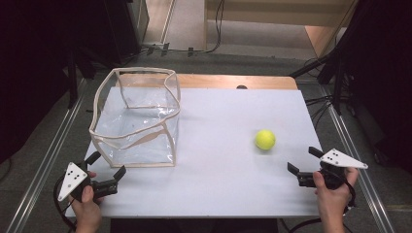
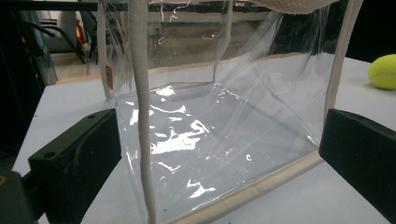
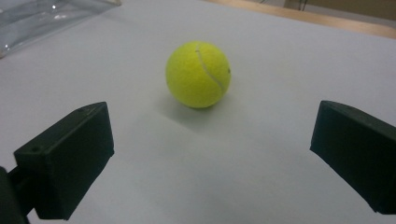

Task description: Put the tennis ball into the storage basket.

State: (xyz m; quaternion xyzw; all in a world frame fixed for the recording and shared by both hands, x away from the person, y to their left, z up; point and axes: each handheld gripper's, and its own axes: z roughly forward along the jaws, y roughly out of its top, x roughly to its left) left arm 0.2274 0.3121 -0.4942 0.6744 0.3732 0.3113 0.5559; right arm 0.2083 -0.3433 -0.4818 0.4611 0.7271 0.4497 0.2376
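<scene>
Facing an unmarked yellow tennis ball point(image 3: 198, 73), right gripper point(image 3: 212, 154) jaws apart.

Tennis balls: I count one point(image 1: 265, 139)
Clear bags with cream trim: I count one point(image 1: 136, 119)
Grippers I'm holding: two, left point(image 1: 106, 167) and right point(image 1: 304, 160)
Tables: one point(image 1: 218, 165)

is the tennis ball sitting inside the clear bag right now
No, the tennis ball lies on the bare white table, well to the right of the clear bag and apart from it.
</scene>
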